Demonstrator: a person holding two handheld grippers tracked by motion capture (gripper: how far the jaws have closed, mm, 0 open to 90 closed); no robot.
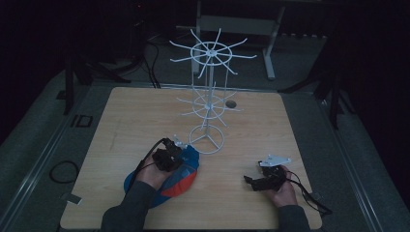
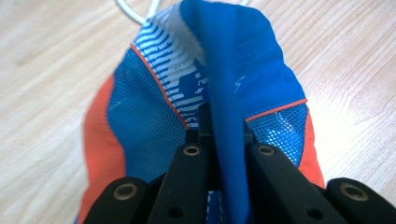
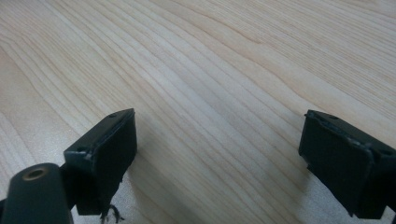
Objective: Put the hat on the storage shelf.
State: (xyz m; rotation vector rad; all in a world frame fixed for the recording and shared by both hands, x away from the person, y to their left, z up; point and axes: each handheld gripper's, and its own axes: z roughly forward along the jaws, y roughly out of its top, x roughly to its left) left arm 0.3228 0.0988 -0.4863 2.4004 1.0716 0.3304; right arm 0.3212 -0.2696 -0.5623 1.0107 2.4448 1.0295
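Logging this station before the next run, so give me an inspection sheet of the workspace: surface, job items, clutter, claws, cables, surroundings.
Surface: light wooden table, bare grain, no spills seen.
Job's things: blue and orange cap near the front left; white wire rack upright mid-table, its prongs bare.
Clutter: small dark round mark behind the rack; cannot tell what it is.
Claws: left claw shut on a blue fold of the cap; right claw open over bare wood.
Cables: one trails from each claw; a loop lies on the floor at left.
Surroundings: dark room, table legs behind.
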